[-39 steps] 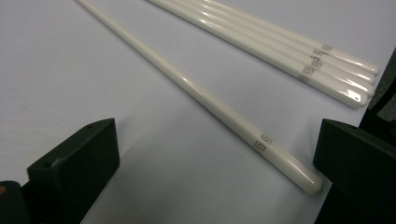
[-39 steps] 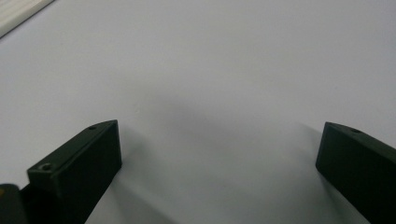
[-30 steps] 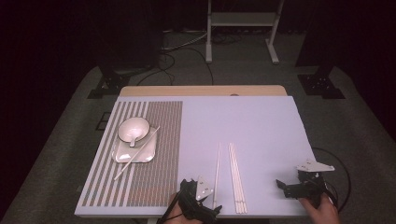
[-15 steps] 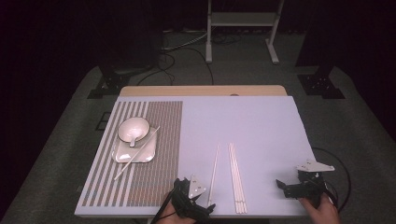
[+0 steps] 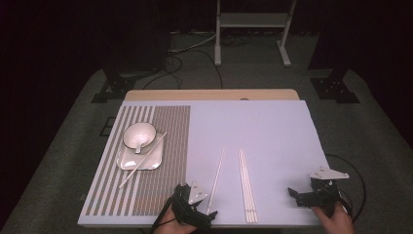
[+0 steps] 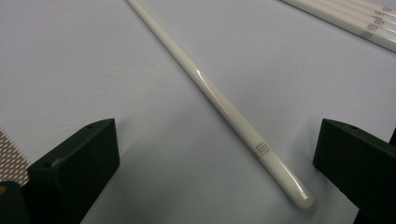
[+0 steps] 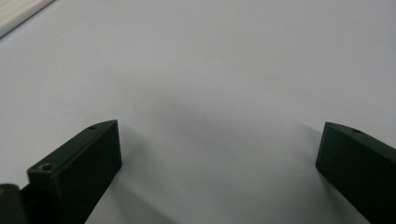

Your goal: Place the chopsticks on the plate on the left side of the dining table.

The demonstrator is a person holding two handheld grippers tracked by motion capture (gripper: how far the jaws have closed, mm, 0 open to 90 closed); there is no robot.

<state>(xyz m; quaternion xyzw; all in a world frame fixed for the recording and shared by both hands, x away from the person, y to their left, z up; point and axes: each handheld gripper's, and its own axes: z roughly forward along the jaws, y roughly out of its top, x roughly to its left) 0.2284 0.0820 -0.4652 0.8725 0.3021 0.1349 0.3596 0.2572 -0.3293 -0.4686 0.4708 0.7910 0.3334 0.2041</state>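
Observation:
A single white chopstick lies on the pale blue mat, and its near end sits between the spread jaws of my left gripper, untouched. A bundle of several white chopsticks lies just to the right of it. My right gripper rests low over bare mat near the front right corner, open and holding nothing.
On the striped placemat at the left stands a square plate with a white bowl and a spoon in it, and another chopstick lies across the plate. The table's near edge is close below both hands.
My left gripper has shifted slightly left and back toward the near edge, so the chopstick's end is now between its jaws. The right gripper has barely moved.

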